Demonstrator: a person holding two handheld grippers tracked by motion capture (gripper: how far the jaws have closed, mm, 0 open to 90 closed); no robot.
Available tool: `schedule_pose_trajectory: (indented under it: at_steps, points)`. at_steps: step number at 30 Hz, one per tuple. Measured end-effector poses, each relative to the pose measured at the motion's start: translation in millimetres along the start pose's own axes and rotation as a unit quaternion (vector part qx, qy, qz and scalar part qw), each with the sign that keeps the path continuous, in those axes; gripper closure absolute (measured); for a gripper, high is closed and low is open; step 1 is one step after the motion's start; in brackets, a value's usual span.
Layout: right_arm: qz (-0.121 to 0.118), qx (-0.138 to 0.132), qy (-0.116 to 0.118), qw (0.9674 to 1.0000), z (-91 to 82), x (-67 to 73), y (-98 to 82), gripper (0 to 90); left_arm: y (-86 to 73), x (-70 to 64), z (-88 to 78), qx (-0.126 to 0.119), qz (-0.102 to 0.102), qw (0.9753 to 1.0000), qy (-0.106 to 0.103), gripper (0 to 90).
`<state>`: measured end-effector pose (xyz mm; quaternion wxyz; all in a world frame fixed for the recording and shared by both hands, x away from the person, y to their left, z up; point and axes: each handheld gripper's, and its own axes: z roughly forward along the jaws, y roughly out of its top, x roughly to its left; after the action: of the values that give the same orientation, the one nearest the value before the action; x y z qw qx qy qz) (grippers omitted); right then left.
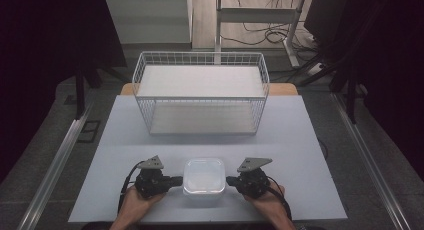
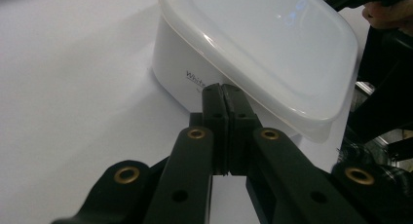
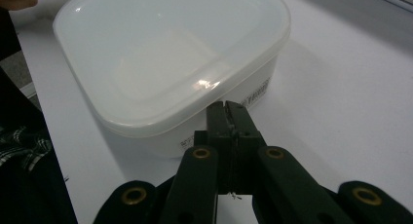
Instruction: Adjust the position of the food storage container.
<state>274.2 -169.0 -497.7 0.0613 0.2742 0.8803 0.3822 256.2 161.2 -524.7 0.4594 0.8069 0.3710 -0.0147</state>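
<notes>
1. Container [image 1: 204, 176]: a white, square plastic box with rounded corners and a translucent lid seated on it. I see it standing upright at the near middle of the table [image 1: 310, 155], between my two grippers.
2. Container detail: in the left gripper view [image 2: 253, 53] its side wall carries dark printed lettering below the lid's rim; in the right gripper view [image 3: 165, 63] a small printed label shows on the wall under the overhanging lid.
3. Left gripper [image 1: 179, 180]: it lies just left of the container, pointing at its left wall. In its own view [image 2: 225, 87] I see the two black jaws pressed flat together with nothing between them, their tips right at the wall under the lid's rim; contact I cannot confirm.
4. Right gripper [image 1: 229, 180]: it mirrors the first at the container's right wall. Its own view [image 3: 226, 106] shows the jaws likewise closed on nothing, tips just below the lid's edge.
5. Hands: my left hand [image 1: 135, 202] and right hand [image 1: 267, 200] hold the grippers from the near edge.
6. Wire basket [image 1: 200, 57]: white, open-topped, standing at the far middle of the table, well apart from the container.
</notes>
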Motion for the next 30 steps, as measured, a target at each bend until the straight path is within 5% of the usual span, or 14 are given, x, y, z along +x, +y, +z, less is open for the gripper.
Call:
schedule_pose_trajectory:
  at_steps: [5, 9, 20, 30]
  points:
    - [-0.006, 0.003, -0.004, 1.0, 0.3, 1.1, -0.3, 89.0, 0.1, 0.3, -1.3, 0.0, 0.006, 0.9999, 0.014, 83.3]
    - [-0.01, 0.0, -0.021, 0.9997, -4.5, -0.6, -2.4, 80.3, -1.8, 2.5, -7.3, -0.004, 0.014, 0.9987, 0.048, 67.1]
    - [-0.001, -0.032, -0.043, 0.9986, -17.7, -15.6, -11.9, 35.0, -6.7, 0.2, -12.2, -0.004, 0.029, 0.997, 0.071, 23.0]
    - [0.013, -0.041, -0.046, 0.998, -19.3, -22.5, -16.5, 13.0, -11.3, 4.8, -21.2, -0.025, 0.021, 0.9967, 0.074, 6.7]
